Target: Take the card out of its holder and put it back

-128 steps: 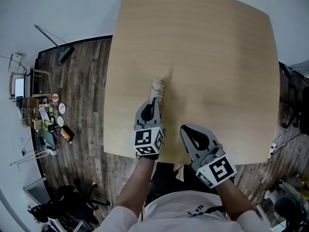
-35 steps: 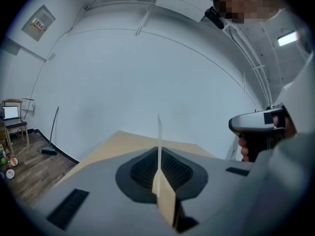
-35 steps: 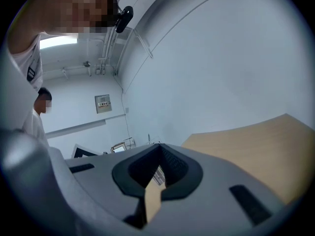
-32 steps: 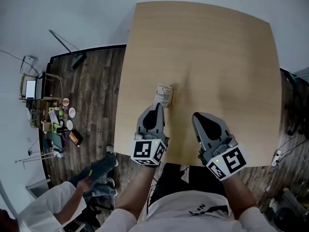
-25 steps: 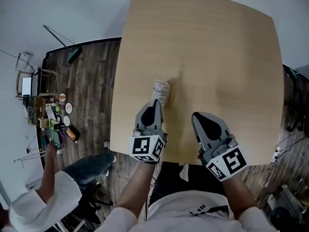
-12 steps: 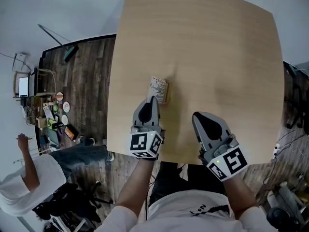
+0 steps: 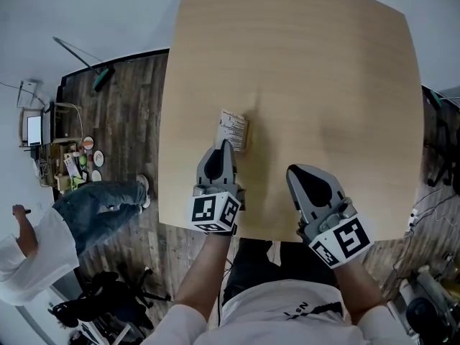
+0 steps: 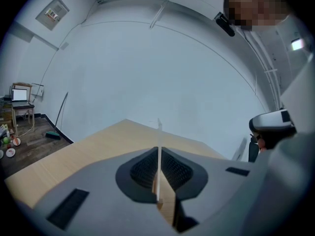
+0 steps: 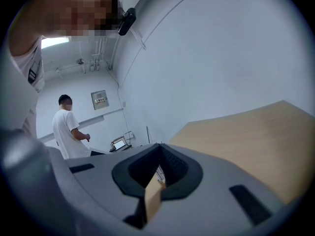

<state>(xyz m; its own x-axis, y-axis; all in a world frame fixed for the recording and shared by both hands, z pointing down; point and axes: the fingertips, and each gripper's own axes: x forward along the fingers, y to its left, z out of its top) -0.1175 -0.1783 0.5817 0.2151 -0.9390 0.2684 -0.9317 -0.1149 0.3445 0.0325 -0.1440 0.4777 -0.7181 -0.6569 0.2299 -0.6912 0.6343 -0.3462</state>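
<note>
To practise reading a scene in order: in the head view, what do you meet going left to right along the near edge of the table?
Bystander in a white shirt → left gripper, shut on the card → right gripper, shut and empty.

Print on the card (image 7: 234,126) is too small to read; the left gripper (image 7: 226,145) covers its near edge

Grey plastic left gripper (image 7: 226,146), matching right gripper (image 7: 293,171); black ribbed teardrop recesses round the jaws; white cubes (image 7: 214,213) with black square markers at rear; white short-sleeved T-shirt (image 7: 280,315), small dark chest print; dark trousers (image 7: 251,261).
</note>
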